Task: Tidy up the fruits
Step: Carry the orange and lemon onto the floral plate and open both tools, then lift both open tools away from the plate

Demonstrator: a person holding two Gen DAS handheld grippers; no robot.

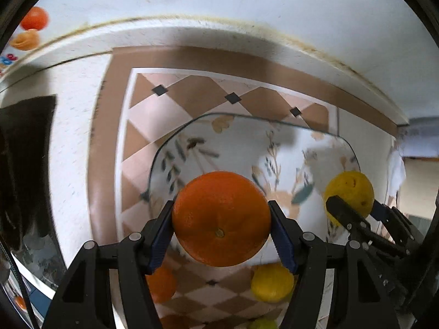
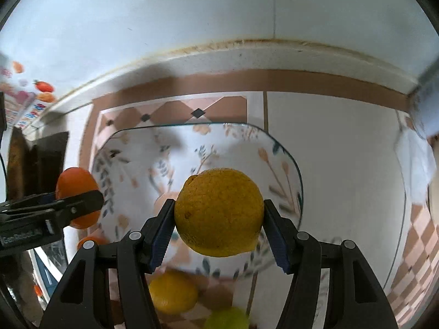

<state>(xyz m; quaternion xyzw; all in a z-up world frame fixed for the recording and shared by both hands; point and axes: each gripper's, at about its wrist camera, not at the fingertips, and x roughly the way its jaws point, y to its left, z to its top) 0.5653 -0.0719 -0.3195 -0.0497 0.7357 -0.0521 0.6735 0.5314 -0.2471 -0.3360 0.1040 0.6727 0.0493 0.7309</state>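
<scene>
My left gripper (image 1: pixel 221 233) is shut on an orange (image 1: pixel 221 218) and holds it above the near rim of a white floral plate (image 1: pixel 192 137). My right gripper (image 2: pixel 219 229) is shut on a yellow lemon (image 2: pixel 219 211) above the same plate (image 2: pixel 274 148). The right gripper and its lemon (image 1: pixel 349 190) show at the right of the left wrist view. The left gripper and its orange (image 2: pixel 76 181) show at the left of the right wrist view. On the table below lie another orange (image 1: pixel 162 285), a lemon (image 1: pixel 271 282) and a greenish fruit (image 2: pixel 227 319).
The plate sits on a brown checkered mat (image 1: pixel 164 104) on a white counter against a white wall (image 1: pixel 247 0). A dark object (image 1: pixel 24 142) stands at the left. A printed package with fruit pictures (image 1: pixel 30 27) is at the far left.
</scene>
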